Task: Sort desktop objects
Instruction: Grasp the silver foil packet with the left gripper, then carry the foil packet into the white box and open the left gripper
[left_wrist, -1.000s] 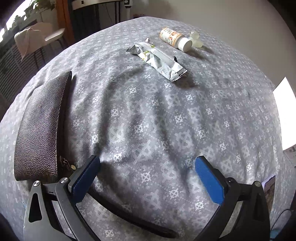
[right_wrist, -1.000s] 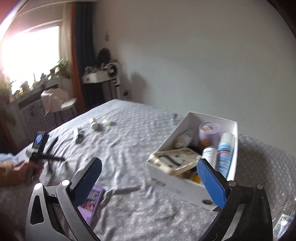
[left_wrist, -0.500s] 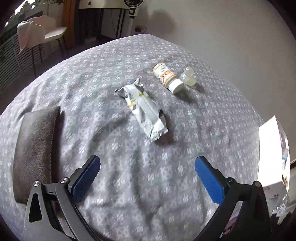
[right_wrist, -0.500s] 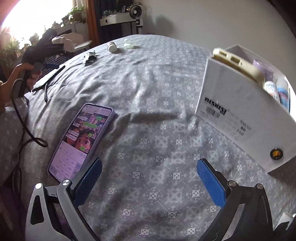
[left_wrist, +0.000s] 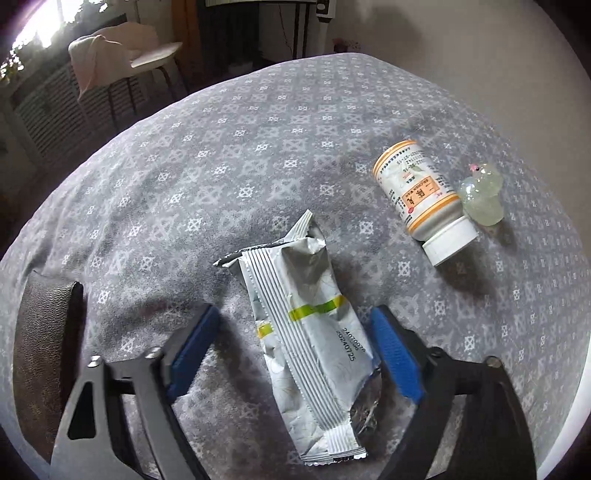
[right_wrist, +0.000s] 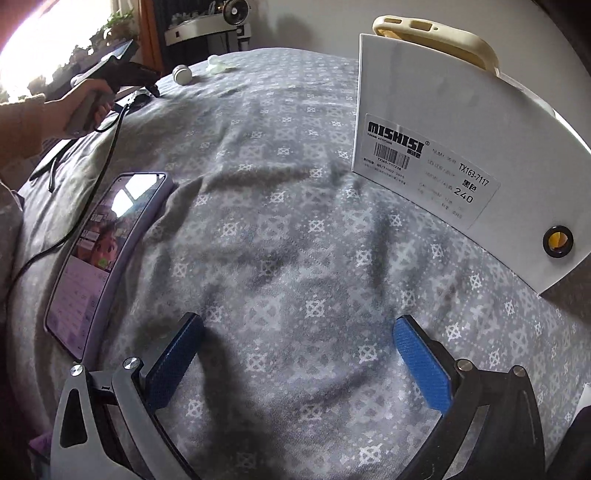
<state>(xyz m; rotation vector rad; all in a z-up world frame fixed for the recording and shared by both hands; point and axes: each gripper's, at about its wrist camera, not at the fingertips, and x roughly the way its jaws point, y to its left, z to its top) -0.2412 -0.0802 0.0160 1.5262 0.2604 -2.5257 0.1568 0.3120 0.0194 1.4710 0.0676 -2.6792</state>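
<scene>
Grey bedspread (left_wrist: 258, 155), left hand-held gripper (left_wrist: 295, 347) closing around wrapper (left_wrist: 314, 332)

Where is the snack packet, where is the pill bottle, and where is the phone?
snack packet (left_wrist: 314, 332), left wrist view, on the middle of its silver wrapper.
pill bottle (left_wrist: 419, 188), left wrist view, on its label.
phone (right_wrist: 107, 254), right wrist view, on its lit screen.
</scene>
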